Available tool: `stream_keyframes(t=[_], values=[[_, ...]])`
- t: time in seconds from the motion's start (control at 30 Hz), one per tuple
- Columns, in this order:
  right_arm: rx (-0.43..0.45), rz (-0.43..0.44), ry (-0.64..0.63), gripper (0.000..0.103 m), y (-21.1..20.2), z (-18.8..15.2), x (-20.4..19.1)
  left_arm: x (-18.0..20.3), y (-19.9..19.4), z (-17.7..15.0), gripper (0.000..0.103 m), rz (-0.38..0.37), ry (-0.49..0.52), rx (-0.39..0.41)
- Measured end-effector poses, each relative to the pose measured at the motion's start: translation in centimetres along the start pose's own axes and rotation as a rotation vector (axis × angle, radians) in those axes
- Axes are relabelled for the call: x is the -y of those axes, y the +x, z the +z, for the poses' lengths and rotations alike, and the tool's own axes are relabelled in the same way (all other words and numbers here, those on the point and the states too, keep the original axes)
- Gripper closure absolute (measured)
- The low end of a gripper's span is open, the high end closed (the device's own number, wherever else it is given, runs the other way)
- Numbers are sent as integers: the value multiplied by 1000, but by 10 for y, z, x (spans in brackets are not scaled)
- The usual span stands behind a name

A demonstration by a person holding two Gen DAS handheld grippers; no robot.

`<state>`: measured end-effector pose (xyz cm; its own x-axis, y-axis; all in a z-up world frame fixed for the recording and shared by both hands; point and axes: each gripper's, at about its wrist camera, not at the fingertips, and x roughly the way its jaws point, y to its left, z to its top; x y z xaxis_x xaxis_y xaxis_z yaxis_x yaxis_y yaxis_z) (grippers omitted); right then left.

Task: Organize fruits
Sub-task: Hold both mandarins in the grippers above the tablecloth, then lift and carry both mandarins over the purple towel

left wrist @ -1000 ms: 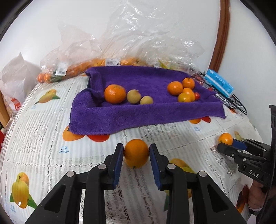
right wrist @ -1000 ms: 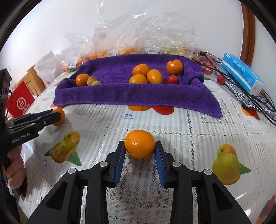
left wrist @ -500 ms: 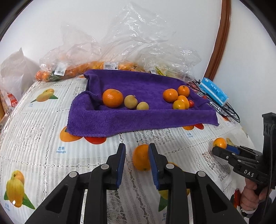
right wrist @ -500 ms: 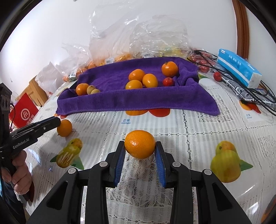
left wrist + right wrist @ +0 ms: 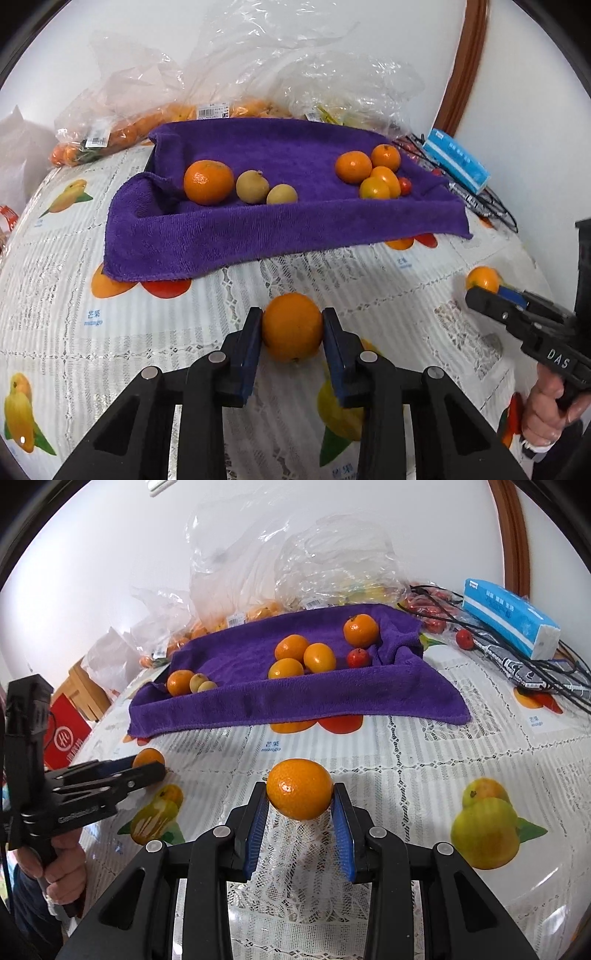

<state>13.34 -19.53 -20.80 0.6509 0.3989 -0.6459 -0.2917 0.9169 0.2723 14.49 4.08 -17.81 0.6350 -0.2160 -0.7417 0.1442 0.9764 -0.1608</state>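
1. Left claw: jaws opening, pads still touching both sides of a round orange. The fruit sits low at the lace cloth; stem nub points down and toward the camera; no clear long axis.
2. Right claw: clamped on a second orange, slightly wider than tall, long axis across the pads, held above the counter.
3. Purple towel lies past both claws, its near edge draped toward them. On it, a left group of one orange and two tan fruits, and a right cluster of oranges with a small red fruit.
4. Room: bare cloth between the claws and the towel's near edge. The far side is crowded by plastic bags; cables and a blue tissue pack lie right of the towel.
5. Writing: "mango" printed on the cloth, "DAS" on the right claw's body. Bag price labels too small to read.
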Motion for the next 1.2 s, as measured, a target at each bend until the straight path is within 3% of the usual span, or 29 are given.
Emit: stream_keyframes(t=[0.33,0.53,0.7,1.2], values=[[18,14,6,69,-3,0,1,-3,-10,1,73,2,-57,29],[23,27,-6,69,-9,8,-5,4,-31,20,73,33,-49,87],[85,29,-33,69,-25,33,-13,7,-48,42,73,82,-54,127],[196,13,-88,69,-33,106,-28,-9,-63,86,73,120,-135,198]])
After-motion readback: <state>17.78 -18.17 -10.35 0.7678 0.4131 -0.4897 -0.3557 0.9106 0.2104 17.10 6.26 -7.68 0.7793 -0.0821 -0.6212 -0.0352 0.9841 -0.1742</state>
